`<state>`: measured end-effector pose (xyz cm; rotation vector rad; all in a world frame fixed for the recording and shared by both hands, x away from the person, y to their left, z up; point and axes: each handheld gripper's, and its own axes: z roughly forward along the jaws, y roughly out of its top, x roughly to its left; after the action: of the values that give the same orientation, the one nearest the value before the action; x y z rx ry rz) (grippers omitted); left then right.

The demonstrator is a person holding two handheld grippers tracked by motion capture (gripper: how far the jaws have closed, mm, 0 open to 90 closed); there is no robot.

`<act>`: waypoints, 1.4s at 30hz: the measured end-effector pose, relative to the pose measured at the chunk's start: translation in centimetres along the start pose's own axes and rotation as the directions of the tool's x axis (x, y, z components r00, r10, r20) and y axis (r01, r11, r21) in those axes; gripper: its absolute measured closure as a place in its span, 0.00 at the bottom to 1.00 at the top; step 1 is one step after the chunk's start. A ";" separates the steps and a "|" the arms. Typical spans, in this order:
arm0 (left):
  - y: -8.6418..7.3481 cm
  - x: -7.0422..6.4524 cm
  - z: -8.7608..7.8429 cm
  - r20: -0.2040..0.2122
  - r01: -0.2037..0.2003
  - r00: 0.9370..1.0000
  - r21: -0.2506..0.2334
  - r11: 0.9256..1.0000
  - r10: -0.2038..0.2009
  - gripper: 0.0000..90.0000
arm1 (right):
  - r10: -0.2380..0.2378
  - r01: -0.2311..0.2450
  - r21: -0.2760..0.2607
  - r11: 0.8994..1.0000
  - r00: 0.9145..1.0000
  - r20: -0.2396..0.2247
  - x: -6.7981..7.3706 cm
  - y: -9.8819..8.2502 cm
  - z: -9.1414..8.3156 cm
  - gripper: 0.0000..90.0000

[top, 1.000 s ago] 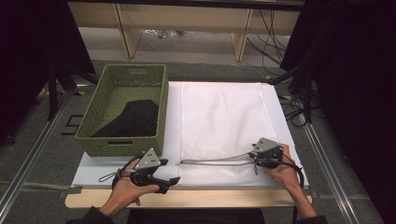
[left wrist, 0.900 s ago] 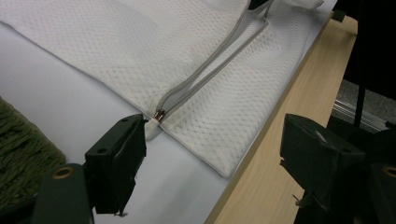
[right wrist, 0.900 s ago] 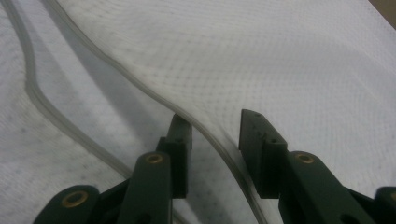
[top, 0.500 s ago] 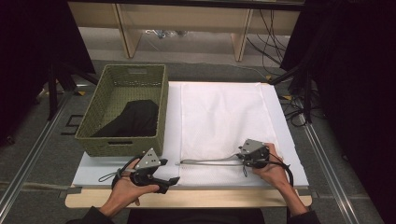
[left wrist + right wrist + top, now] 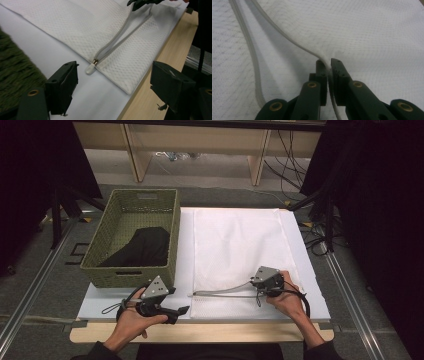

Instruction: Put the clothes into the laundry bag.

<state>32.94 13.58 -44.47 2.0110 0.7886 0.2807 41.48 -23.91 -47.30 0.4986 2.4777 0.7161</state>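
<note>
The white mesh bag [image 5: 240,250] lay flat in the middle of the desk [image 5: 200,332], its zipper [image 5: 117,42] already open along the lower edge, and the black garment [image 5: 140,247] sat in the green basket [image 5: 100,270] at the left, so loading looked not yet begun. The right gripper [image 5: 329,65] had just been closing its fingers, now pinched on the bag's upper zipper edge. The left gripper [image 5: 172,311] rested lower left, fingers apart, empty.

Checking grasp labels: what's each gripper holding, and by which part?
Right gripper pinches the white mesh bag by one edge of its open zipper. Left gripper is open, holding nothing.
</note>
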 end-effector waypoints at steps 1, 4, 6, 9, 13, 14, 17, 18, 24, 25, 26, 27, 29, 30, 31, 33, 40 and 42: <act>0.1 0.1 -0.2 -0.004 0.012 1.000 -0.010 1.000 -0.012 0.24 | 0.013 -0.013 -0.003 1.000 1.000 0.004 -0.1 0.0 -0.1 0.95; 0.5 0.3 -0.7 -0.017 0.011 1.000 -0.009 1.000 -0.011 0.24 | 0.028 -0.028 -0.011 1.000 1.000 0.007 -0.3 0.3 -0.5 0.97; 0.8 0.4 -0.9 -0.027 0.004 1.000 -0.014 1.000 -0.004 0.24 | 0.015 -0.015 -0.021 1.000 1.000 0.008 -0.6 0.6 -0.5 0.97; 1.3 0.4 -1.3 -0.035 0.010 0.999 -0.022 1.000 -0.011 0.24 | 0.030 -0.029 -0.034 0.999 0.999 0.019 -0.8 1.0 -0.7 0.97; 2.3 0.8 -2.4 -0.063 0.015 0.998 -0.030 0.999 -0.017 0.24 | 0.017 -0.015 -0.052 0.999 1.000 0.021 -1.4 1.5 -0.9 0.98; 2.7 1.0 -2.9 -0.076 0.006 0.997 -0.031 1.000 -0.008 0.24 | 0.020 -0.018 -0.057 0.998 0.999 0.029 -1.5 1.6 -1.0 0.98; 3.9 1.8 -4.4 -0.119 0.003 0.993 -0.029 1.000 -0.006 0.24 | 0.031 -0.029 -0.061 0.998 0.999 0.027 -1.8 2.0 -1.2 0.98; 4.3 2.1 -4.9 -0.131 -0.003 0.991 -0.026 1.000 -0.001 0.24 | -0.005 0.008 -0.071 0.997 0.999 0.035 -2.1 2.2 -1.2 0.98; 6.6 4.8 -6.6 -0.210 0.008 0.978 -0.004 1.000 -0.008 0.24 | -0.003 0.005 -0.069 0.998 1.000 0.029 -2.6 2.9 -1.3 0.98; 7.0 5.3 -6.8 -0.221 0.015 0.975 0.007 1.000 -0.013 0.24 | -0.003 0.005 -0.070 0.998 1.000 0.027 -2.7 2.9 -1.4 0.98; 7.4 6.0 -6.9 -0.225 0.016 0.974 0.021 1.000 -0.011 0.24 | 0.005 -0.002 -0.083 0.997 0.999 0.034 -2.9 3.1 -1.5 0.98; 7.7 6.7 -7.0 -0.242 0.013 0.970 0.028 1.000 -0.006 0.24 | 0.005 -0.002 -0.083 0.997 0.999 0.034 -2.9 3.1 -1.5 0.98; 8.2 8.2 -7.1 -0.270 0.036 0.963 0.048 0.998 -0.022 0.24 | 0.011 -0.009 -0.087 0.996 1.000 0.027 -3.1 3.3 -1.7 0.98; 8.4 9.1 -7.0 -0.276 0.050 0.960 0.046 0.998 -0.035 0.24 | 0.010 -0.008 -0.083 0.997 1.000 0.030 -3.2 3.3 -1.7 0.98; 8.6 9.9 -7.0 -0.280 0.061 0.959 0.054 0.997 -0.043 0.24 | 0.012 -0.010 -0.083 0.996 1.000 0.023 -3.3 3.5 -1.8 0.98; 8.9 11.2 -6.9 -0.292 0.092 0.954 0.051 0.994 -0.073 0.24 | 0.023 -0.021 -0.085 0.996 0.999 0.029 -3.2 3.6 -1.8 0.98; 9.7 14.6 -6.1 -0.275 0.135 0.955 0.080 0.988 -0.109 0.23 | -0.001 0.004 -0.096 0.995 0.999 0.032 -3.7 4.2 -1.9 0.98; 9.8 15.6 -5.6 -0.298 0.131 0.950 0.100 0.986 -0.096 0.23 | 0.026 -0.023 -0.093 0.995 0.999 0.028 -3.6 4.1 -1.9 0.98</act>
<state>46.31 23.68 -34.93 2.0513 1.1260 0.4821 44.09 -23.04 -42.23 0.5022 2.4025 0.8235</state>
